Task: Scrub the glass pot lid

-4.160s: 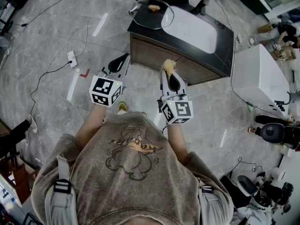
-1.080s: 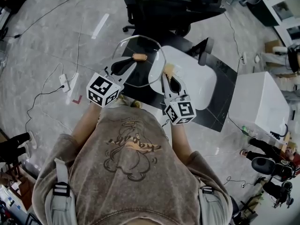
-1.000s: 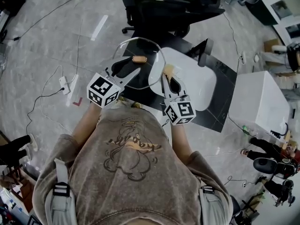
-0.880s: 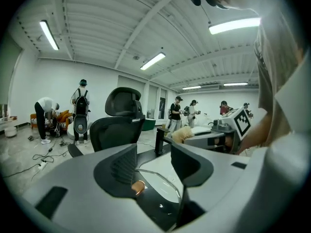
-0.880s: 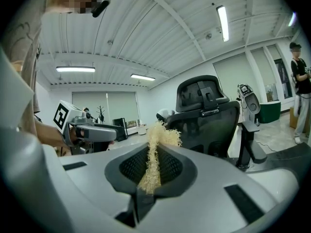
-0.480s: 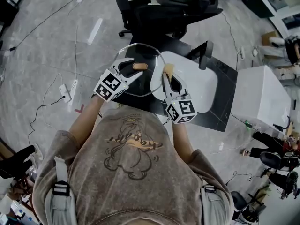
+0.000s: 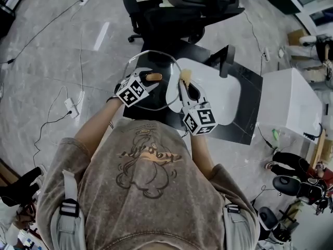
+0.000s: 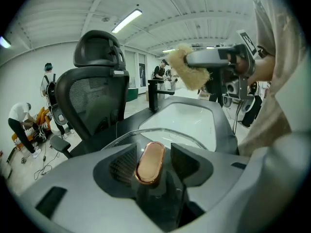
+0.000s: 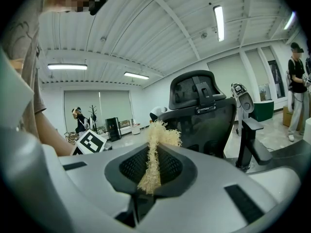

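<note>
The glass pot lid lies on the black table, its copper handle on top. My left gripper reaches over the lid. In the left gripper view the handle stands between the spread jaws of the left gripper, with a thin gap on each side, and the lid's rim curves beyond it. My right gripper hovers at the lid's right edge, shut on a yellow fibrous scrubber. That scrubber shows pinched between the pads of the right gripper.
A white basin is set into the black table, just right of the lid. A black office chair stands behind the table. A white box is at the right. Cables lie on the floor at the left.
My left gripper has moved forward and rightward over the lid, and its jaws now straddle the handle. The right gripper with the scrubber has hardly moved.
</note>
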